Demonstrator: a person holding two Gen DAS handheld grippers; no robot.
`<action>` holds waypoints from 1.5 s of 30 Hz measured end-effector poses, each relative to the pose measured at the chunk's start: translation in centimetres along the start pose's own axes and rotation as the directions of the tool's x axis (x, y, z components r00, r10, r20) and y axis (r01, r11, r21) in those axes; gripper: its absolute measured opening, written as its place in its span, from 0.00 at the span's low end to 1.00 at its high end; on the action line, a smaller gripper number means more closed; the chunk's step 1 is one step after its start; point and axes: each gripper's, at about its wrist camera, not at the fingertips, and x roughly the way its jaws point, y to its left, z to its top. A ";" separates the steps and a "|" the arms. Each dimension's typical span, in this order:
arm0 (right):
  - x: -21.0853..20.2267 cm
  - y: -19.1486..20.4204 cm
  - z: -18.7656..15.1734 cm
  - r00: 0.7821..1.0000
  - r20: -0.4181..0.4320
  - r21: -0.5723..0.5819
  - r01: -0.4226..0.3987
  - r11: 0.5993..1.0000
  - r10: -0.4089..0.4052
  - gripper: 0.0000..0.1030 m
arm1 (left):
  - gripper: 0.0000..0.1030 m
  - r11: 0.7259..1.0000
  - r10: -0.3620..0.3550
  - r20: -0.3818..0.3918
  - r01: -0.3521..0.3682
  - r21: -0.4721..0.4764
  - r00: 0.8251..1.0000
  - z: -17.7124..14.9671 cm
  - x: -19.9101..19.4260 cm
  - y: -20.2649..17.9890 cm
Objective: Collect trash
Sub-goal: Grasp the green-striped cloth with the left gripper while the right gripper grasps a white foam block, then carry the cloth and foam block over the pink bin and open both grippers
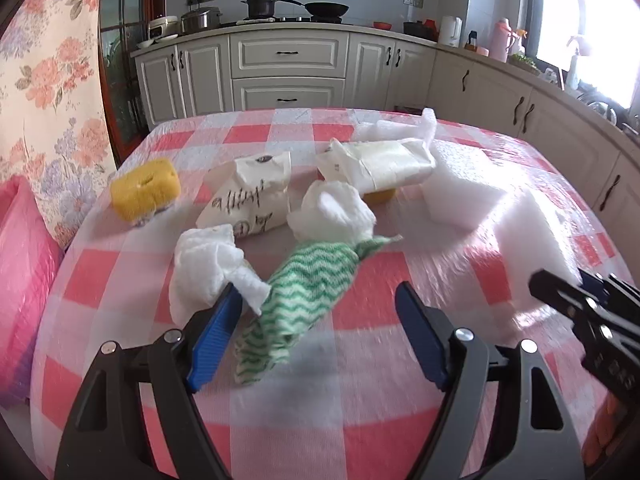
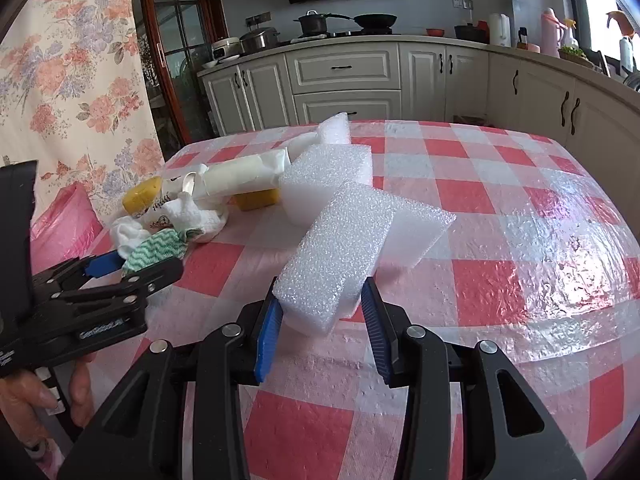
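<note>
My left gripper [image 1: 318, 294] stands open over the checked table [image 1: 372, 364], its jaws on either side of a green-and-white zigzag cloth [image 1: 308, 280] without pressing it. A crumpled white tissue [image 1: 204, 268] lies against its left pad. My right gripper [image 2: 322, 284] is shut on a white foam block [image 2: 340, 248], whose near end sits between the blue pads and is lifted at a tilt. In the left wrist view that gripper [image 1: 560, 292] reaches in from the right beside the foam block [image 1: 532, 228].
Behind the cloth lie a second tissue wad [image 1: 332, 212], two paper wrappers [image 1: 252, 200], a yellow sponge [image 1: 146, 190] and more foam pieces [image 2: 328, 168]. A pink plastic bag [image 1: 20, 280] hangs off the table's left side. Kitchen cabinets stand beyond the table.
</note>
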 end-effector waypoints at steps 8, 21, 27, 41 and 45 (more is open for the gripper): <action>-0.2 0.2 -0.2 1.000 0.009 -0.012 -0.024 1.000 0.024 0.38 | 0.74 0.999 0.035 -0.013 -0.035 0.014 0.999 1.2 1.4 0.1; -0.2 0.0 -0.3 1.000 0.004 -0.004 -0.022 1.000 0.022 0.38 | 0.39 0.997 -0.022 0.034 0.020 0.080 0.999 -1.0 -1.3 -1.9; -0.3 0.2 -0.3 1.000 0.011 -0.015 -0.011 1.000 0.011 0.38 | 0.39 0.999 -0.001 0.102 -0.004 0.054 0.995 -2.1 -3.7 -2.2; -3.0 3.8 -1.4 0.998 0.029 -0.117 -0.052 0.992 0.055 0.38 | 0.39 0.998 -0.044 0.185 0.051 -0.032 0.982 -4.8 -10.4 1.0; -3.9 5.0 -1.7 0.997 0.035 -0.137 -0.061 0.989 0.066 0.38 | 0.42 0.996 -0.073 0.215 0.083 -0.040 0.974 -5.1 -12.2 1.9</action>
